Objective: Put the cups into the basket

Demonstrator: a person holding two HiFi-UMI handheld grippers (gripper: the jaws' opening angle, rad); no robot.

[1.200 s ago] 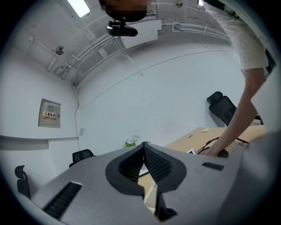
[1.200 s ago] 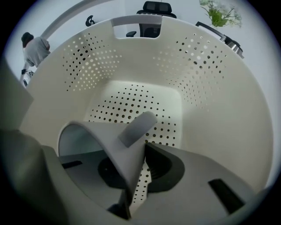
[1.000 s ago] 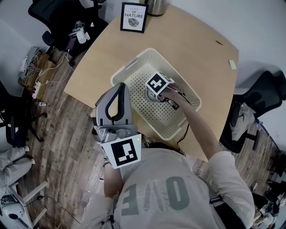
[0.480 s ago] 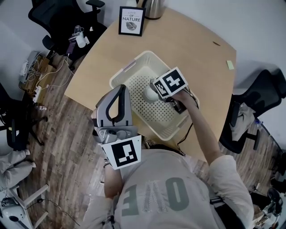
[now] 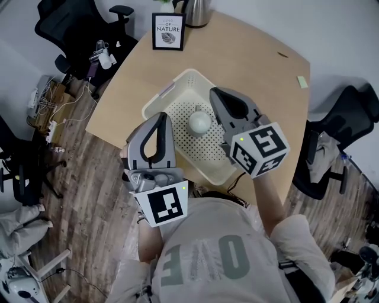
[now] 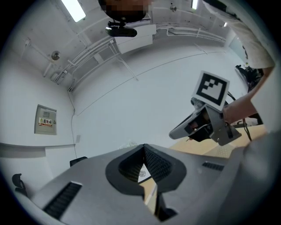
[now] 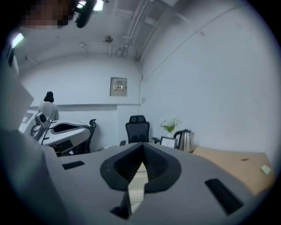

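A cream perforated basket (image 5: 198, 151) stands on the wooden table (image 5: 254, 59). One white cup (image 5: 199, 122) rests on its floor, free of both grippers. My right gripper (image 5: 217, 94) is raised above the basket's right side, tips pointing away from me; its jaws are shut and empty, and in the right gripper view the right gripper (image 7: 142, 147) shows its pads meeting. My left gripper (image 5: 161, 115) hovers at the basket's near-left rim, also shut on nothing, the left gripper (image 6: 144, 148) aimed up at the wall. The right gripper (image 6: 206, 125) is in that view too.
At the table's far edge stand a framed sign (image 5: 168, 31) and a metal kettle (image 5: 195, 10). A green note (image 5: 302, 81) lies at the right. Office chairs (image 5: 77, 29) (image 5: 346, 118) flank the table. Cables and a power strip (image 5: 44, 103) lie on the wood floor at the left.
The right gripper was down in the basket on the cup; it has let go, risen up and back towards me, and shut. The cup stays in the basket. The left gripper barely moved.
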